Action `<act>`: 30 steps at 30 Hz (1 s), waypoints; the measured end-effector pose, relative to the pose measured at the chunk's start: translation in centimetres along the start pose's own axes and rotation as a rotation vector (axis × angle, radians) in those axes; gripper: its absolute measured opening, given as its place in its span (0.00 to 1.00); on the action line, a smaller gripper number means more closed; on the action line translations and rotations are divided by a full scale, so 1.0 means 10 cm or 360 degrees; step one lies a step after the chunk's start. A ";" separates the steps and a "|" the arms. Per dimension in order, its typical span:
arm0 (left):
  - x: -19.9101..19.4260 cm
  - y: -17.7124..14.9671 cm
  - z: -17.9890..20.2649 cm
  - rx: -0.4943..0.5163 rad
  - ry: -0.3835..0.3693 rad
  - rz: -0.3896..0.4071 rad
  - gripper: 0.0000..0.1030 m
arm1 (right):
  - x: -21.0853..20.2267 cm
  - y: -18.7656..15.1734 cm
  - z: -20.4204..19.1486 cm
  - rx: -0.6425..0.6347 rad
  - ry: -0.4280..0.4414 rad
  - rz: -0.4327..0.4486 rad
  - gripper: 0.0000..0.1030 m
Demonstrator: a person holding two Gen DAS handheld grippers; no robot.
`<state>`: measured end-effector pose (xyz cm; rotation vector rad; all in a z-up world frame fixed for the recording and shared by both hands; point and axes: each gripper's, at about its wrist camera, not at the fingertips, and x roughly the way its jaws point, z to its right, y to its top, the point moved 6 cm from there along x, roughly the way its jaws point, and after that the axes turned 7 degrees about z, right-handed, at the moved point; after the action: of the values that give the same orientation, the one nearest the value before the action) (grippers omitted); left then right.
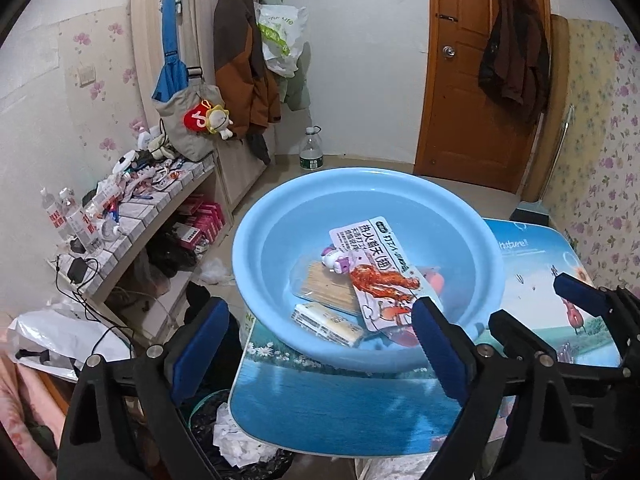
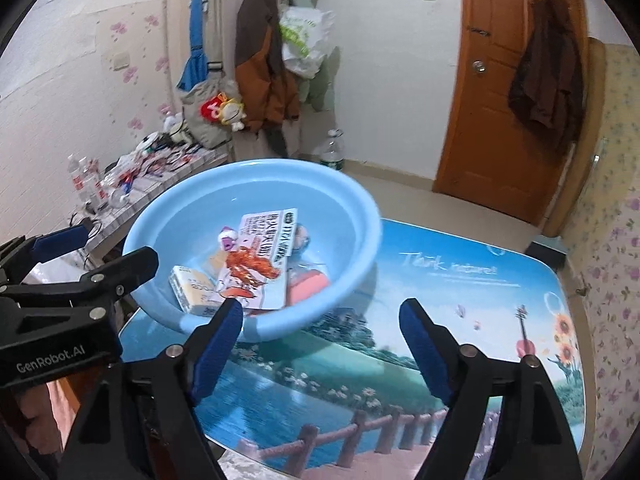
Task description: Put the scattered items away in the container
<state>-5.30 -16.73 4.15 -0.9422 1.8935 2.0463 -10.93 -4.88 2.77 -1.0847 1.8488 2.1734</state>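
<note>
My left claw [image 1: 320,320] stands wide apart, both blue pads bare, nothing between them. It tips downward and forward. One pad [image 1: 204,344] sits at my left, the other [image 1: 438,344] at my right, black arms spreading back from each toward the camera. Just to the right of it sits my right claw, its blue tips showing side-on.

My right claw [image 2: 322,334] is also spread, pads apart and gripping nothing, tilted down at much the same slant. Its left pad [image 2: 218,348] and right pad [image 2: 424,348] flare outward. My left claw lies close at its left, a little ahead
</note>
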 end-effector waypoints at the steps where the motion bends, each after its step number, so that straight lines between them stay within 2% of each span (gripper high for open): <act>1: -0.02 -0.01 0.02 0.0006 0.0002 0.0004 0.91 | -0.02 -0.02 0.02 0.0005 -0.0005 0.0003 0.80; 4: -0.08 -0.03 0.09 0.0012 0.0024 0.0021 0.91 | -0.08 -0.06 0.08 0.0043 -0.0022 -0.0001 0.80; 8: -0.15 -0.03 0.17 0.0006 0.0026 0.0041 0.94 | -0.24 -0.08 0.20 0.0055 -0.0125 0.0030 0.80; 12: -0.22 0.00 0.32 0.0056 0.0032 0.0057 0.95 | -0.35 -0.10 0.34 0.0110 -0.0137 0.0044 0.80; 14: -0.25 0.01 0.38 0.0061 0.0020 0.0063 0.99 | -0.43 -0.10 0.48 0.0162 -0.0174 0.0062 0.90; 16: -0.29 0.04 0.45 0.0071 0.0011 0.0078 1.00 | -0.52 -0.09 0.59 0.0200 -0.0209 0.0094 0.96; 30: -0.30 0.09 0.91 0.0205 -0.0069 0.0031 1.00 | -0.78 -0.14 1.03 0.0291 -0.0258 0.0090 0.99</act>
<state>-6.33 -7.44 6.39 -0.8449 1.9917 1.9125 -9.06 7.58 6.13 -0.8062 1.9788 2.0050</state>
